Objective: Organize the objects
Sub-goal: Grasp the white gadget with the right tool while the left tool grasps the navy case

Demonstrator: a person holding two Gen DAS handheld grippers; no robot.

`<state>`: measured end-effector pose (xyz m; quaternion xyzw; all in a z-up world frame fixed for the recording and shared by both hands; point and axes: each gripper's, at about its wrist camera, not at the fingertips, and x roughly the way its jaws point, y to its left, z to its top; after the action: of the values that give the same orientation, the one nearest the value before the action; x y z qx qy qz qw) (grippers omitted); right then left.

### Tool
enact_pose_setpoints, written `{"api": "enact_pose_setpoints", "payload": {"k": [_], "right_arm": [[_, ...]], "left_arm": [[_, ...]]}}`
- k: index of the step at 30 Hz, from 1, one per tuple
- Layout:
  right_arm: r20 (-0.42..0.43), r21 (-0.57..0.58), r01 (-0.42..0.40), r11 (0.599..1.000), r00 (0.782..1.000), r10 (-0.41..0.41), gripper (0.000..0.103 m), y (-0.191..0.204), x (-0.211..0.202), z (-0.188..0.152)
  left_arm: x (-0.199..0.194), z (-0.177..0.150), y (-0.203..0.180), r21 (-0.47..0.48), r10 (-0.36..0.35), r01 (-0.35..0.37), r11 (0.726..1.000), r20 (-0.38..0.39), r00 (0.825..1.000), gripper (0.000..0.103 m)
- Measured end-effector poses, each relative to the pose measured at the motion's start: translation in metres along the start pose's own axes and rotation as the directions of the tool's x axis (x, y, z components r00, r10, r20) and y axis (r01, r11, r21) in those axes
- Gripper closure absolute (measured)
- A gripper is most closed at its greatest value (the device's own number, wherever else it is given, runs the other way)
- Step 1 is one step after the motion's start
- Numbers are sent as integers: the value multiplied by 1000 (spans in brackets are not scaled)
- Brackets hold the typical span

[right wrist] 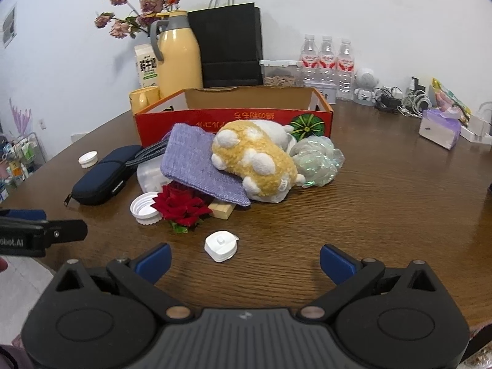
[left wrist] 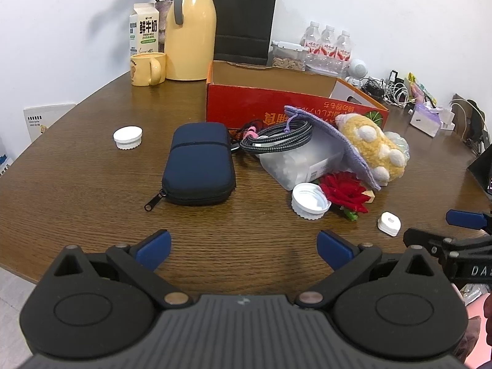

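**Q:** Both grippers first — how do the fingers stand?

**A:** Spread wide, both of them. The left gripper (left wrist: pixel 244 247) hangs over bare wood near the table (left wrist: pixel 92 166) edge with its 2 blue pads (left wrist: pixel 153 247) far apart and nothing between them. The right gripper (right wrist: pixel 245 261) is likewise parted and holds nothing; a small white plug-like piece (right wrist: pixel 221 245) lies just ahead of its left pad.

**Q:** And beyond the fingers?

**A:** Ahead of the left gripper a navy zip case (left wrist: pixel 199 166) lies flat, zipper pull toward the camera. A white screw cap (left wrist: pixel 310 201) sits open side up, touching a red rose (left wrist: pixel 346 192). A 2nd white cap (left wrist: pixel 127 136) lies apart, well left of the case.

**Q:** The pile?

**A:** A clear plastic tub (left wrist: pixel 303 161) has a coiled braided cable (left wrist: pixel 276 141) on top and a purple knitted pouch (right wrist: pixel 196 164) leaning over it. A yellow and white plush toy (right wrist: pixel 255 161) lies on the pouch, with a crinkly translucent bundle (right wrist: pixel 318 156) touching it on the right. A wooden block (right wrist: pixel 223 210) shows under the pouch's edge.

**Q:** Behind that?

**A:** An open red cardboard box (right wrist: pixel 233 120) stands just behind the pile. Farther back are a yellow mug (left wrist: pixel 147 68), a yellow thermos jug (left wrist: pixel 190 30), a milk carton (left wrist: pixel 144 29), a black paper bag (left wrist: pixel 243 18) and 3 water bottles (left wrist: pixel 327 44).
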<state>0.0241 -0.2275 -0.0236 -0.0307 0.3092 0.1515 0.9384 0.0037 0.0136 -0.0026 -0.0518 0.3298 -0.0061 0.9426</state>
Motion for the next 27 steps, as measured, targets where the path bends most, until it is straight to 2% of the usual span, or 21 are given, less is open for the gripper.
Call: {"api": "enact_pose_setpoints", "payload": {"k": [1, 3, 6, 8, 15, 17, 22, 27], "right_arm": [[0, -16, -7, 1000, 1000, 7, 8, 2, 3, -1], [-7, -30, -19, 999, 1000, 19, 22, 3, 8, -1], [-14, -45, -43, 998, 999, 42, 33, 3, 16, -1], [-8, -64, -46, 997, 999, 46, 35, 4, 21, -1], [-1, -100, -84, 991, 996, 84, 70, 4, 28, -1], [0, -102, -93, 991, 996, 93, 77, 2, 29, 0], [9, -85, -100, 991, 995, 101, 78, -5, 31, 1], [21, -55, -78, 995, 997, 79, 78, -15, 33, 3]], "left_arm": [[2, 1, -1, -1, 3, -3, 1000, -2, 1000, 0], [4, 1, -1, -4, 9, -9, 1000, -7, 1000, 0], [7, 2, 1, -9, 18, -19, 1000, -13, 1000, 0], [10, 2, 3, -14, 26, -26, 1000, -16, 1000, 0], [22, 10, 10, -28, 42, -43, 999, -20, 999, 0], [25, 14, 12, -30, 41, -42, 999, -19, 999, 0], [35, 28, 18, -39, 81, -81, 996, -2, 997, 0], [56, 48, 30, -77, 129, -130, 988, -25, 991, 0]]}}
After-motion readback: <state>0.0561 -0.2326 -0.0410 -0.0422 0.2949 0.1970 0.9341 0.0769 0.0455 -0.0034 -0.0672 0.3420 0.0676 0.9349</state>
